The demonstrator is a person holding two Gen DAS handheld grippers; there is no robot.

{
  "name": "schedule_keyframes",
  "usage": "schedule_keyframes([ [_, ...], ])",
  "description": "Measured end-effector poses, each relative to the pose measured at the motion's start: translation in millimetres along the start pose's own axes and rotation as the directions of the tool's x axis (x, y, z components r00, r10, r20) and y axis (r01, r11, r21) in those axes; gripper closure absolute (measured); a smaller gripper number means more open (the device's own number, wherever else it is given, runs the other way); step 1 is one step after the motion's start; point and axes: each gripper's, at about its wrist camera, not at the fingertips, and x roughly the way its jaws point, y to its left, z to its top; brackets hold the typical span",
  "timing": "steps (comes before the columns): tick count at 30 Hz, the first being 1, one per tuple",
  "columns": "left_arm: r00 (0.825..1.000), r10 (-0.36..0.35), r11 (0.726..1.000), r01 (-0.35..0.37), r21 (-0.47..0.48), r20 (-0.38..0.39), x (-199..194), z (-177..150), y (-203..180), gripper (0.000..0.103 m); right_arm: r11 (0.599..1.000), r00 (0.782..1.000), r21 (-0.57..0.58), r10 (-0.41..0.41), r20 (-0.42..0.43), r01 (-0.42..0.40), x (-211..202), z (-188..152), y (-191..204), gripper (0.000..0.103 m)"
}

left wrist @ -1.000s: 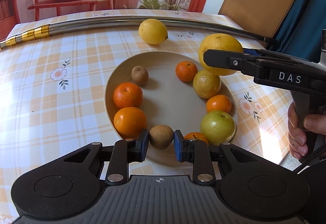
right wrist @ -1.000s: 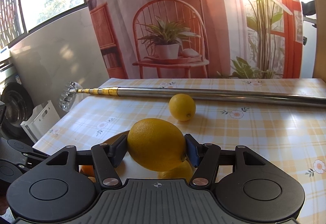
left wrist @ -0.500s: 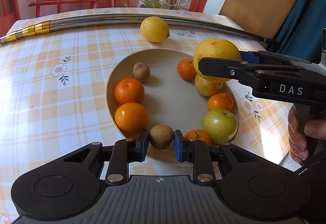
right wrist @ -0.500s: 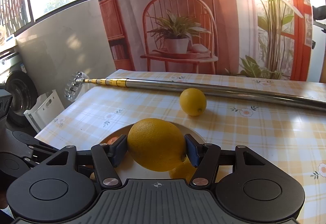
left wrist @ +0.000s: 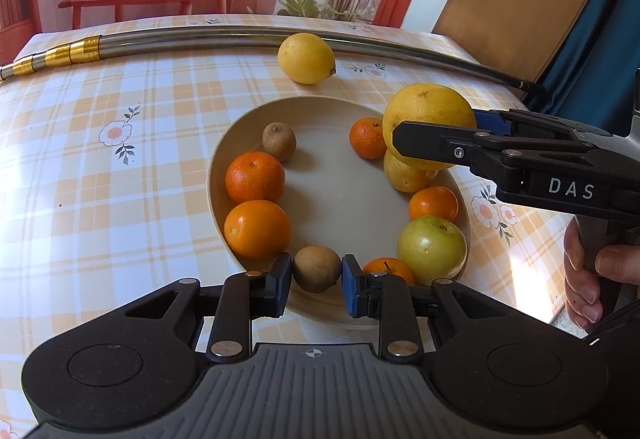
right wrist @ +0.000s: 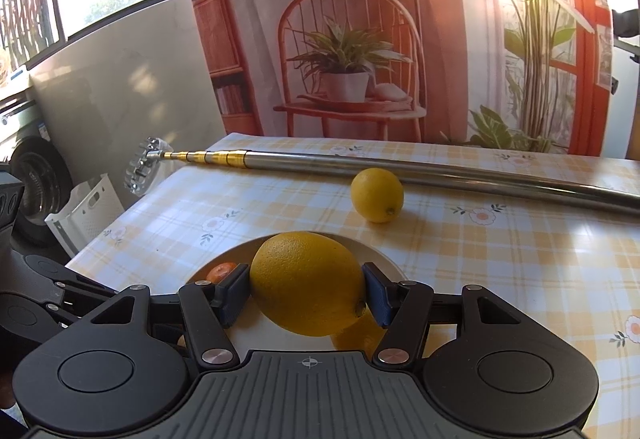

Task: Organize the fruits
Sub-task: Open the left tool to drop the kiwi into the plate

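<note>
Fruits sit in a ring inside the beige bowl point(left wrist: 219, 175) on our checked tablecloth point(left wrist: 100, 175). Nearest to us, our left gripper point(left wrist: 316, 284) has its pads on either side of a brown kiwi point(left wrist: 317, 269) at the bowl's near rim; a thin gap shows on the left side, so we cannot tell whether it is clamped. Beside the kiwi lie a small tangerine point(left wrist: 388, 267) and a green apple point(left wrist: 431, 247), with two oranges point(left wrist: 256, 227) on the left. Farther round we see another tangerine point(left wrist: 433, 202), a yellow fruit point(left wrist: 406, 175), a second kiwi point(left wrist: 279, 141) and a third tangerine point(left wrist: 366, 138).

Our right gripper point(right wrist: 308, 293), with "DAS" in white letters on its side in the left view, is clamped on a large lemon point(right wrist: 306, 282), held above the bowl's far right side. A hand point(left wrist: 584, 279) grips its handle.

Beyond the bowl a smaller lemon point(left wrist: 306, 58) rests on the cloth, just before a telescopic metal pole point(left wrist: 180, 39) lying across the table
</note>
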Motion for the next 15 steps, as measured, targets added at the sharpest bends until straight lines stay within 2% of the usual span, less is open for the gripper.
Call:
schedule_keyframes([
  [9, 1.000, 0.010, 1.000, -0.009, -0.022, 0.028, -6.2, -0.1, 1.8, 0.070, 1.000, 1.000, -0.001, -0.002, 0.001, 0.002, -1.6, -1.0, -0.4, 0.047],
  [11, 0.999, 0.016, 0.999, -0.015, -0.034, 0.047, -11.3, 0.9, 3.5, 0.062, 1.000, 1.000, -0.004, -0.003, 0.000, 0.003, -1.9, -1.0, 0.3, 0.047],
  [15, 0.993, 0.042, 0.997, -0.034, -0.073, 0.109, -26.7, 5.5, 9.7, 0.061, 1.000, 1.000, -0.016, -0.007, -0.005, 0.007, -0.5, -0.7, 3.4, 0.047],
])
